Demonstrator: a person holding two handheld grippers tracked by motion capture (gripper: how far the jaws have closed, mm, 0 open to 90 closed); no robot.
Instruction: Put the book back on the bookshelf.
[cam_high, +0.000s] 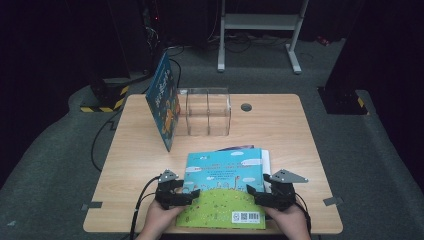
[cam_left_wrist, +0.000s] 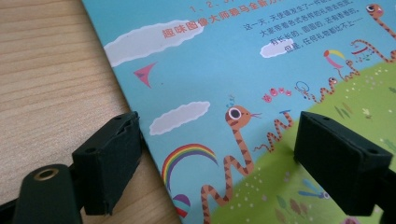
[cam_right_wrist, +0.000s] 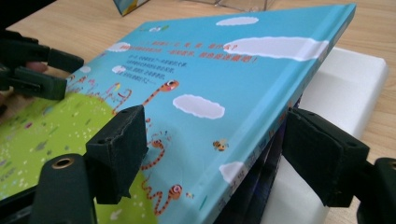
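Under the picture book (cam_right_wrist: 219, 93), half-hidden white book (cam_right_wrist: 345, 88).

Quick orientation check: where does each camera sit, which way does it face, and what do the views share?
High view: above the person's side, looking forward and down on the table; both hands, left gripper and right gripper show.
Left gripper view: rides the left gripper, looking along its fingers at the picture book, open astride its left edge.
Right gripper view: rides the right gripper, fingers open astride the book's raised right edge.
Shared: the picture book.
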